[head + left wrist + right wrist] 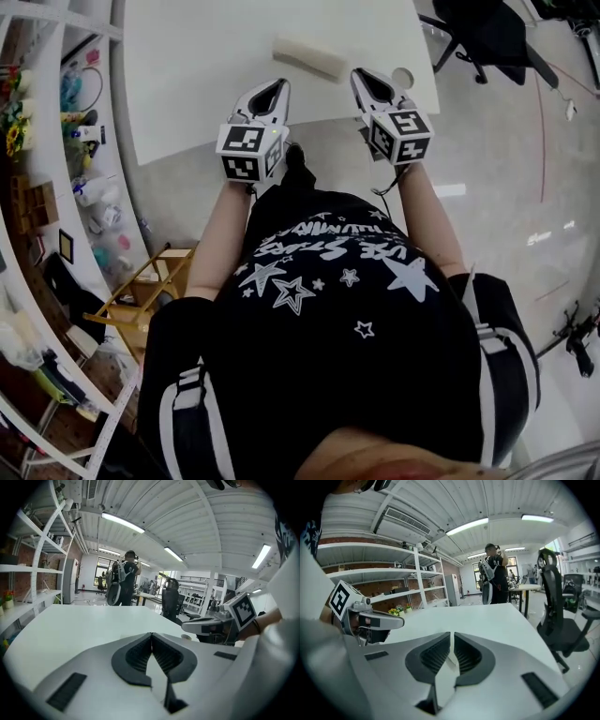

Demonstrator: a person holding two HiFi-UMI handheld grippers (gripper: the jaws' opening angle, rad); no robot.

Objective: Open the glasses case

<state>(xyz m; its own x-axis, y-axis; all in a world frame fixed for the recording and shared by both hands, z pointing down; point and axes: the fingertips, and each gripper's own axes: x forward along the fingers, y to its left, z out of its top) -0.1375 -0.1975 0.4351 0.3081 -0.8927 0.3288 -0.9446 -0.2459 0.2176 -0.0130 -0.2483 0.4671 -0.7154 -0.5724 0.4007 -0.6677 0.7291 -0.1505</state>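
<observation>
White tabletop [187, 75] stretches out ahead of you, in a workshop with shelving [393, 581] along one side. Your left gripper [277, 87] has its jaws pressed together with nothing between them. Your right gripper [362, 77] is the same, ribbed pads meeting and empty. Both hang over the near edge of the table, side by side, pointing forward and a little down. The glasses case [310, 58], a pale oblong, lies closed on the table just beyond the two sets of tips, roughly between them and slightly skewed. A small round disc [403, 77] sits on the table just beside your right gripper.

You are on the approach, I'd judge, with nothing yet done to the case. Part both pairs of jaws before you reach it. Pin the lower half with one gripper, then catch the lid's lip with the other and lift away from the hinge. A light case will likely slide on that smooth top if you pry one-handed. Whether glasses lie inside, you cannot tell while the lid is down.
</observation>
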